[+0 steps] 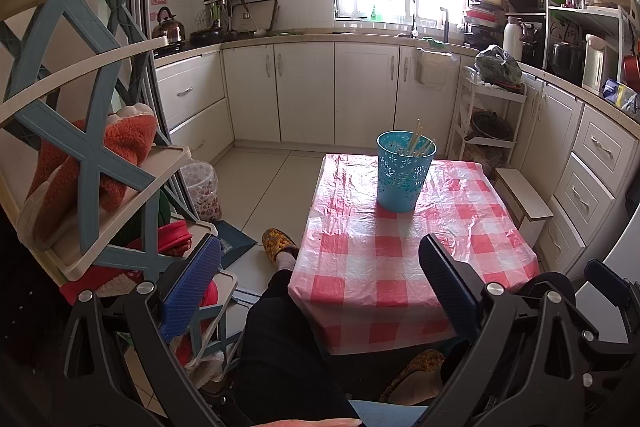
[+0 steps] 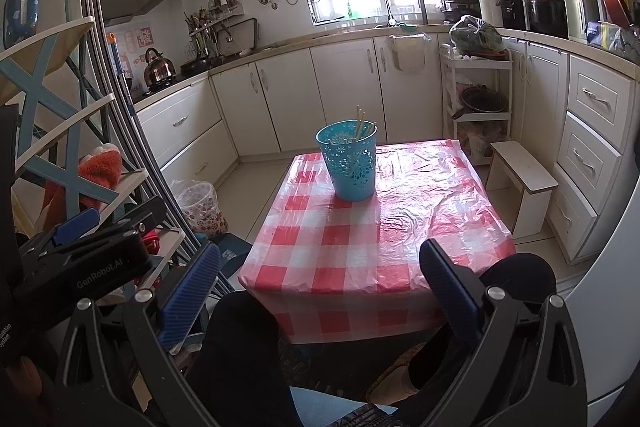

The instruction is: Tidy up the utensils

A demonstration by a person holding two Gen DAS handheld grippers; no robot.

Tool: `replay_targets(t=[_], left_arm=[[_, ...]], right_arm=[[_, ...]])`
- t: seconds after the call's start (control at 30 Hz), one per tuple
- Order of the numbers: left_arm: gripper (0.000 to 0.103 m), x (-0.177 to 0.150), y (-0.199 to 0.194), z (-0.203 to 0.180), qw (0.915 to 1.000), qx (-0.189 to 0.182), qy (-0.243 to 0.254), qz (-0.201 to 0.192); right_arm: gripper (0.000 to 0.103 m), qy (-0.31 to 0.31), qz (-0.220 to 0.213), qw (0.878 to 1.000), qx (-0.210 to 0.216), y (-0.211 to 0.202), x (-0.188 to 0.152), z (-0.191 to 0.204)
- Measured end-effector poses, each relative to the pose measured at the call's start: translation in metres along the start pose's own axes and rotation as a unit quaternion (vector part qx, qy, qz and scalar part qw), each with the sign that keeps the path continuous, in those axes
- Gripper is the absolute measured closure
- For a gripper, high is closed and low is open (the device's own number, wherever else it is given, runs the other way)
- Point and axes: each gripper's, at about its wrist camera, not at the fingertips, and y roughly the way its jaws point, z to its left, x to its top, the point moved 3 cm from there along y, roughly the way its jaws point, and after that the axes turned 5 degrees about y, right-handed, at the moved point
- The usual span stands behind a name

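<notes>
A blue perforated cup (image 1: 405,175) stands upright at the far end of a small table with a red-and-white checked cover (image 1: 404,259). Several wooden chopsticks (image 1: 417,139) lean inside it. It also shows in the right wrist view (image 2: 349,162), with the chopsticks (image 2: 361,125) sticking out. My left gripper (image 1: 320,287) is open and empty, held back from the table's near edge. My right gripper (image 2: 320,283) is open and empty, also short of the near edge of the table (image 2: 360,267). The left gripper (image 2: 80,247) shows at the left of the right wrist view.
A blue-and-cream shelf rack (image 1: 80,147) with orange slippers stands close on the left. A small white stool (image 2: 524,183) sits right of the table. White cabinets (image 1: 304,91) line the back and right. The person's legs (image 1: 280,347) are under the near edge.
</notes>
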Motion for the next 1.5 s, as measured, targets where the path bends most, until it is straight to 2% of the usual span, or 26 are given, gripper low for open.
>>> replay_targets(t=[1.5], left_arm=[[0.008,-0.0001,-0.0029,0.0,1.0,0.0,-0.001,-0.003]], right_arm=[[0.007,-0.002,-0.002,1.0,0.004,-0.003,-0.0011,0.0032]])
